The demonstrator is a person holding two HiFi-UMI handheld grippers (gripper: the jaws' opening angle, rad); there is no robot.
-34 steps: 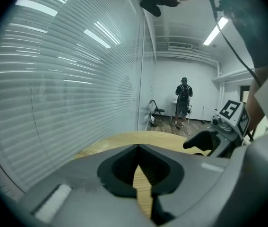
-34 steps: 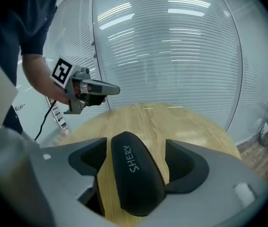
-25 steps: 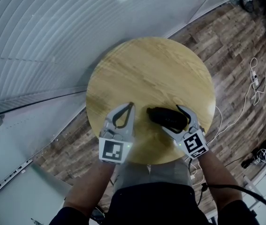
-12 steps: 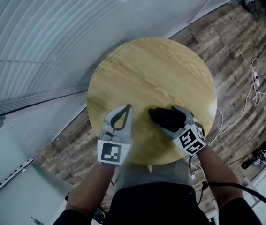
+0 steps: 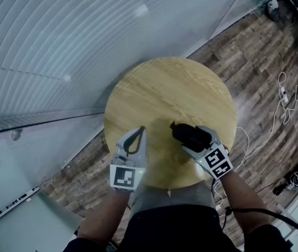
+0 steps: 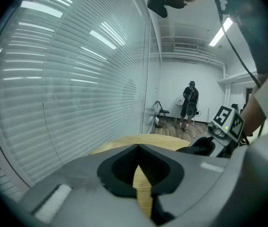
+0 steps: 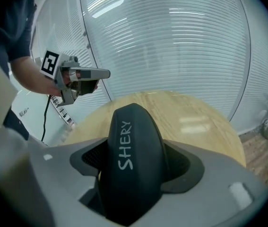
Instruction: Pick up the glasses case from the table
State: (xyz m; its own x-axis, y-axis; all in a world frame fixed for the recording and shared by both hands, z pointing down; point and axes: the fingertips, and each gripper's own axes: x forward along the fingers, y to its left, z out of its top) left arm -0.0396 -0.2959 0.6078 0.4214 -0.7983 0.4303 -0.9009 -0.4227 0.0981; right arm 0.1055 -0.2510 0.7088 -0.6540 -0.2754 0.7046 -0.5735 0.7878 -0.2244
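A black glasses case (image 5: 189,135) marked "SHERY" (image 7: 131,160) stands on edge between the jaws of my right gripper (image 5: 191,139), over the near right part of the round wooden table (image 5: 164,88). The jaws are closing and both sides press against the case. In the right gripper view the case fills the gap, with the table top (image 7: 195,117) beyond it. My left gripper (image 5: 140,129) hovers over the table's near left edge, shut and empty, its tips touching (image 6: 138,146). The left gripper view also catches the case (image 6: 197,148) at the right.
A glass wall with blinds (image 5: 59,46) curves round the left and far side of the table. Wood-plank floor (image 5: 264,62) with cables (image 5: 285,91) lies to the right. In the left gripper view a person (image 6: 189,105) stands far off in the room.
The right jaws, wide around the case a second ago, have come in onto it, and the hand has rolled. Both grippers sit slightly higher. The left gripper stays shut.
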